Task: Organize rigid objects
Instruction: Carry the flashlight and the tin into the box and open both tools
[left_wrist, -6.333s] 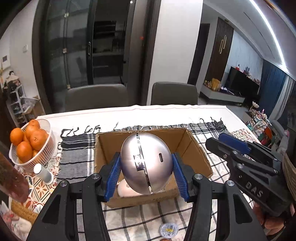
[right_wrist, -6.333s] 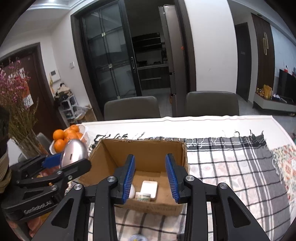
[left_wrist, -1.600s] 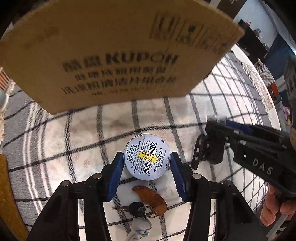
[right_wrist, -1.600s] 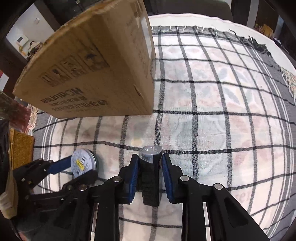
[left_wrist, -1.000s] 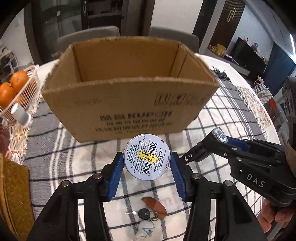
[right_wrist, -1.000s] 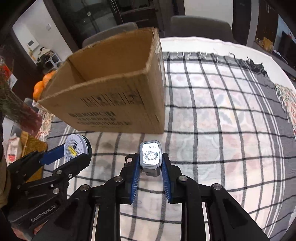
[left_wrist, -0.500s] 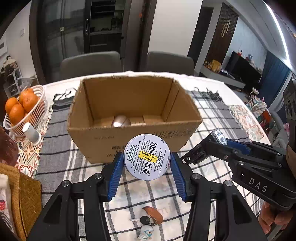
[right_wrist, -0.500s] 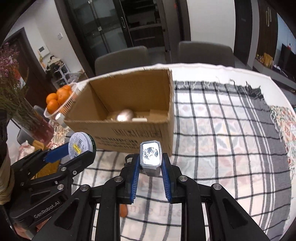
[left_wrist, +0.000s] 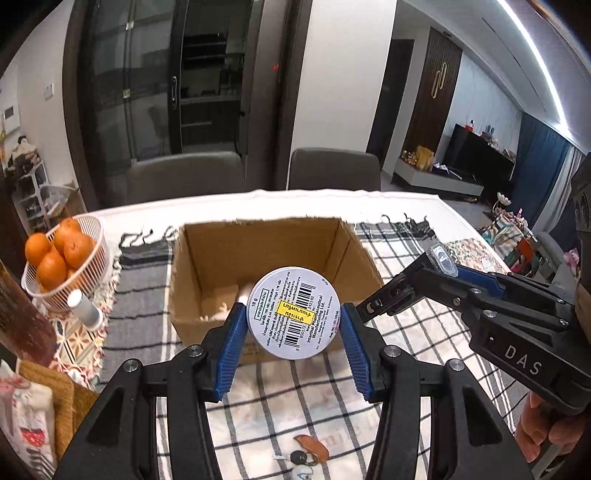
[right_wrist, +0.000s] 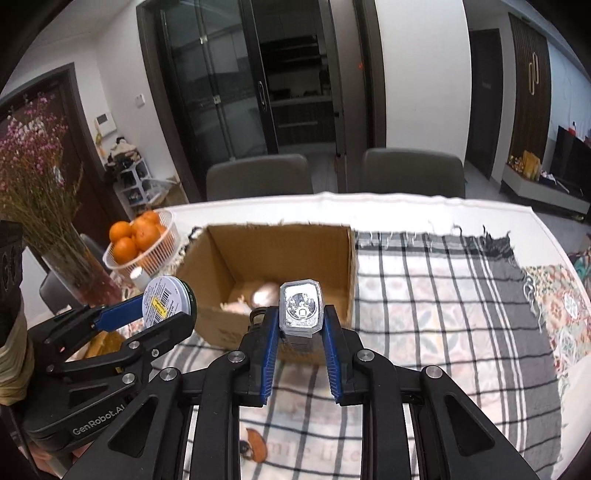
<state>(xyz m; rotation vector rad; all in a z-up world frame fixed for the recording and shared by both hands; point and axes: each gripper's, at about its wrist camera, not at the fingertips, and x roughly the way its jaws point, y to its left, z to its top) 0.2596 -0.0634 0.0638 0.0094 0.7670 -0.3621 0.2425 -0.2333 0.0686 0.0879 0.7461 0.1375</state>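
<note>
My left gripper (left_wrist: 293, 325) is shut on a round white tin (left_wrist: 293, 312) with a barcode label, held in the air in front of the open cardboard box (left_wrist: 207, 258). The tin also shows in the right wrist view (right_wrist: 166, 301). My right gripper (right_wrist: 300, 325) is shut on a small black flashlight (right_wrist: 301, 308), lens facing the camera, just before the box (right_wrist: 343, 258). It also shows in the left wrist view (left_wrist: 441, 258). A silver rounded object (right_wrist: 264, 293) lies inside the box.
A white basket of oranges (left_wrist: 61, 254) and a small white bottle (left_wrist: 85, 304) stand left of the box. A vase of dried flowers (right_wrist: 40, 206) is at far left. Keys with a brown fob (left_wrist: 308, 456) lie on the checked cloth. Two chairs stand behind the table.
Both grippers have risen and pulled back with their objects, tilting up from the cloth. The box interior is now in full view and the keys lie farther below.
</note>
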